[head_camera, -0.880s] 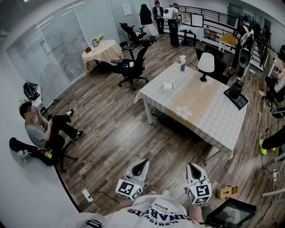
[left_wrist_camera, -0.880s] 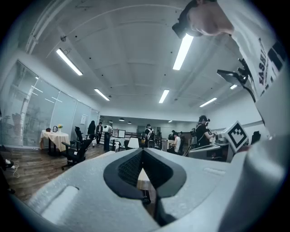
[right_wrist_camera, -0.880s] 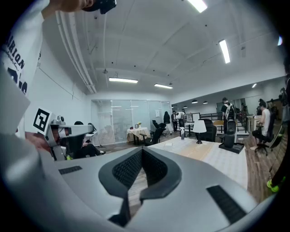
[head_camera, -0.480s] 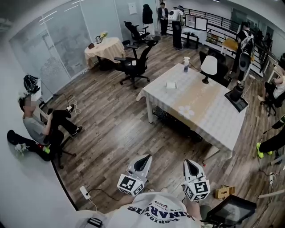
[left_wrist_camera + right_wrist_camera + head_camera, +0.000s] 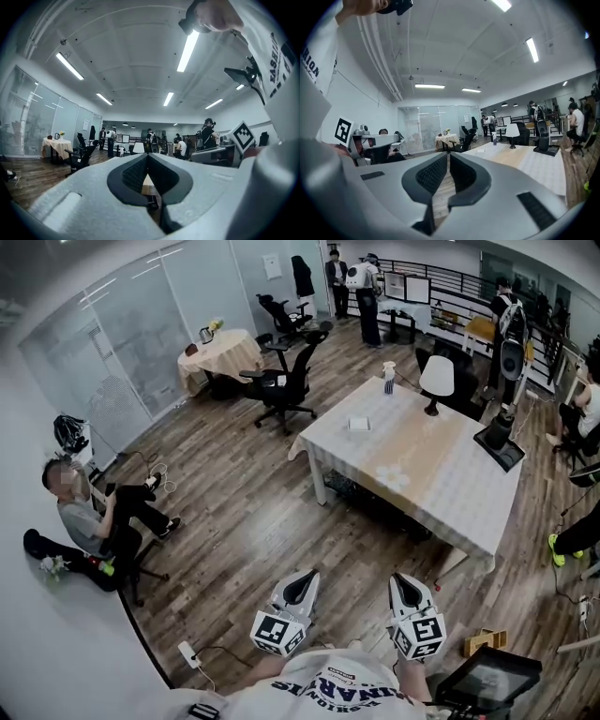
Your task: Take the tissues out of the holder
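Note:
A small white square tissue holder (image 5: 359, 424) lies on the far left part of a long pale table (image 5: 441, 484), well ahead of me across the wooden floor. My left gripper (image 5: 302, 585) and right gripper (image 5: 405, 587) are held side by side close to my body, pointing toward the table. Both are shut with nothing between the jaws. In the left gripper view the fingertips (image 5: 147, 154) meet. The right gripper view shows its fingertips (image 5: 448, 154) together too, with the table (image 5: 525, 161) off to the right.
On the table stand a white lamp (image 5: 434, 381), a bottle (image 5: 388, 376) and a black device (image 5: 497, 442). Office chairs (image 5: 281, 381) and a round table (image 5: 220, 352) lie beyond. A person (image 5: 84, 521) sits at left. A power strip (image 5: 187, 652) lies on the floor.
The head view has drifted slightly, so the table sits a touch differently in the frame. Both grippers stay shut, side by side near my body.

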Motion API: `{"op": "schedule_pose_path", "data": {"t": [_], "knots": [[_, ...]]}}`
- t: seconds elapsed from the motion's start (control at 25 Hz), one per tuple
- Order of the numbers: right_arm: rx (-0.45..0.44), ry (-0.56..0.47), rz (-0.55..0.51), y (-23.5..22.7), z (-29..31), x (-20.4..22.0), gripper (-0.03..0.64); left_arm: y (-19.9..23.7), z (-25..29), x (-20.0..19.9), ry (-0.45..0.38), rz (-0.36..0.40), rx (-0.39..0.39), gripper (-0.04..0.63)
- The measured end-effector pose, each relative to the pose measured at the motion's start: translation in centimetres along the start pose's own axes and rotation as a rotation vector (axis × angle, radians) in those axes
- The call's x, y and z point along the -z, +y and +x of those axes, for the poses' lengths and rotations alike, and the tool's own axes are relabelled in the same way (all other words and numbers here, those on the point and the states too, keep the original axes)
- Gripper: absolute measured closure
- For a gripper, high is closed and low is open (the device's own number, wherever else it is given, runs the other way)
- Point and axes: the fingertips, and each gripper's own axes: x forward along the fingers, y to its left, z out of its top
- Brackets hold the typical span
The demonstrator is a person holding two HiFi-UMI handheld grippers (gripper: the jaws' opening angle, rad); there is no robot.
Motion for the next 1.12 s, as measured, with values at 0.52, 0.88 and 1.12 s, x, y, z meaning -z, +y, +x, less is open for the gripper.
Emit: {"op": "schedule_pose_path", "data": {"t": [0.52, 0.88, 1.12], "knots": [[-0.033, 0.03, 0.021, -4.3, -0.5, 1.7, 0.607, -4.3, 2.6, 0.4, 0.007, 0.008, 0.029, 0.592], [-0.026, 0.05, 0.025, -6.3, 1.1, 1.6, 0.607, -2.8, 5.5, 0.5, -0.003, -0.009, 0.016, 0.592], [-0.013, 0.055, 0.023, -7.8, 4.6, 0.9, 0.606, -0.1, 8.7, 0.3, -0.013, -0.001, 0.028, 0.592]]}}
